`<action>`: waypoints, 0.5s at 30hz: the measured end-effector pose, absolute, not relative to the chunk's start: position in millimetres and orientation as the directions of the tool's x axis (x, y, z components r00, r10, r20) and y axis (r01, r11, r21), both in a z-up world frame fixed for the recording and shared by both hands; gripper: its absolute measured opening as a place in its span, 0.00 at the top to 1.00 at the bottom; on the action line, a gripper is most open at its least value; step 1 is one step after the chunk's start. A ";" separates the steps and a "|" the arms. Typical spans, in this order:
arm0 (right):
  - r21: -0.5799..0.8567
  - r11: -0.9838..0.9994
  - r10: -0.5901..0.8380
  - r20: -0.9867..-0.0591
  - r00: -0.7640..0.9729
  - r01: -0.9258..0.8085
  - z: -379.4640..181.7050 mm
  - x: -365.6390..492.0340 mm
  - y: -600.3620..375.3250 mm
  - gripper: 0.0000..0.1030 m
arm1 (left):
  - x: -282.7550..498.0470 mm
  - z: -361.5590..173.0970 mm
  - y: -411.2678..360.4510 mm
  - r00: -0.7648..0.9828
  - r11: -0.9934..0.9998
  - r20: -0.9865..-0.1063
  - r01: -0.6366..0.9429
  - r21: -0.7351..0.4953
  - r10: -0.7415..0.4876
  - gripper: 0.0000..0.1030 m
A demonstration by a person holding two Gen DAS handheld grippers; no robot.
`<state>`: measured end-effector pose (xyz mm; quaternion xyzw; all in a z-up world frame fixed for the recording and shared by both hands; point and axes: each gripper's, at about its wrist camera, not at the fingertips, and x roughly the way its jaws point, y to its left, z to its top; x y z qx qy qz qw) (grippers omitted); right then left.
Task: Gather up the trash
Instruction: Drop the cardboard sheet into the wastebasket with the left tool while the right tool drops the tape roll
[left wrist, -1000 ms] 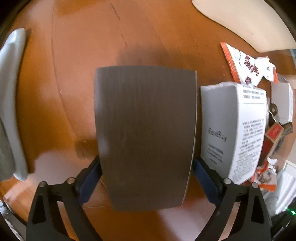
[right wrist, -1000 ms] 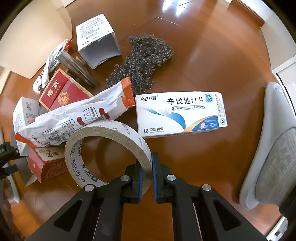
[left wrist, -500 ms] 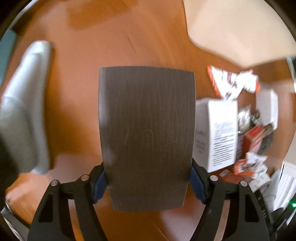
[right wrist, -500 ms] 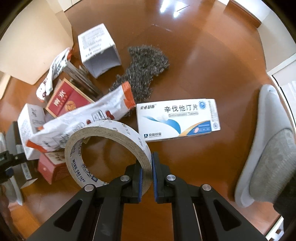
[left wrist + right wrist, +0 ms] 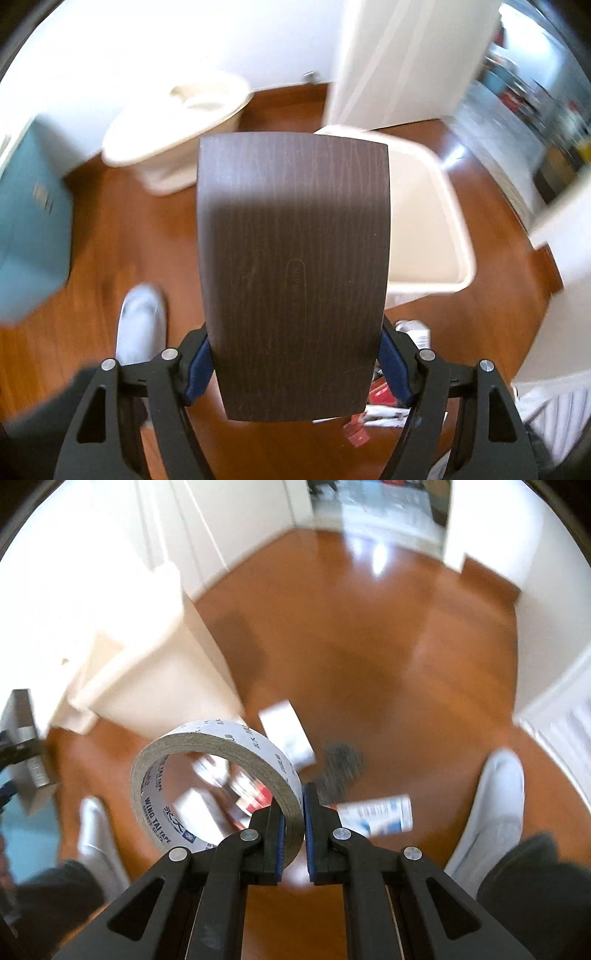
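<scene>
The left gripper (image 5: 293, 354) held a dark wood-grain board (image 5: 293, 273) flat between its fingers, which pinched the board's two side edges, above the wooden floor (image 5: 122, 236). Beyond the board stood a cream open bin (image 5: 432, 221). The right gripper (image 5: 293, 823) had its fingers pressed on the wall of a roll of tape (image 5: 218, 786), lifted over the floor. Below it, blurred, lay a white and blue medicine box (image 5: 376, 814), a grey scouring pad (image 5: 340, 764) and other packaging.

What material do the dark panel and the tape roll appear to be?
Dark panel: probably wood-grain laminate or veneer, matte; fine vertical grain lines show. Tape roll: white printed outer layer, greyish edge; looks like paper or plastic, but which is unclear.
</scene>
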<state>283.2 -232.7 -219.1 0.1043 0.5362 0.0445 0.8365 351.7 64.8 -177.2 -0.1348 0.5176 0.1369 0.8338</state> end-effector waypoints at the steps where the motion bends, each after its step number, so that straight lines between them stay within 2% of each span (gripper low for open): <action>1: 0.253 0.967 0.215 -0.875 0.434 0.030 -198.5 288.6 -235.6 0.91 | 360.3 -171.8 61.7 0.430 0.938 -0.898 -0.340 -0.070 0.089 0.27; 8: 0.481 0.876 0.445 -0.778 0.443 -0.034 -100.7 309.2 -249.9 0.91 | 447.4 -174.8 36.0 0.382 0.974 -0.919 -0.227 0.008 0.097 0.27; 10: 0.518 0.855 0.471 -0.748 0.467 -0.033 -90.6 314.9 -250.2 0.91 | 470.5 -189.4 35.7 0.345 0.976 -0.935 -0.216 0.009 0.085 0.27; 13: 0.600 0.800 0.545 -0.729 0.415 0.004 -95.3 327.6 -246.5 0.91 | 490.3 -209.6 31.4 0.265 0.970 -0.963 -0.240 -0.025 0.041 0.26; 15: 0.596 0.803 0.548 -0.734 0.401 -0.005 -94.0 331.4 -245.1 0.91 | 492.0 -209.3 33.0 0.254 0.965 -0.966 -0.262 -0.029 0.040 0.26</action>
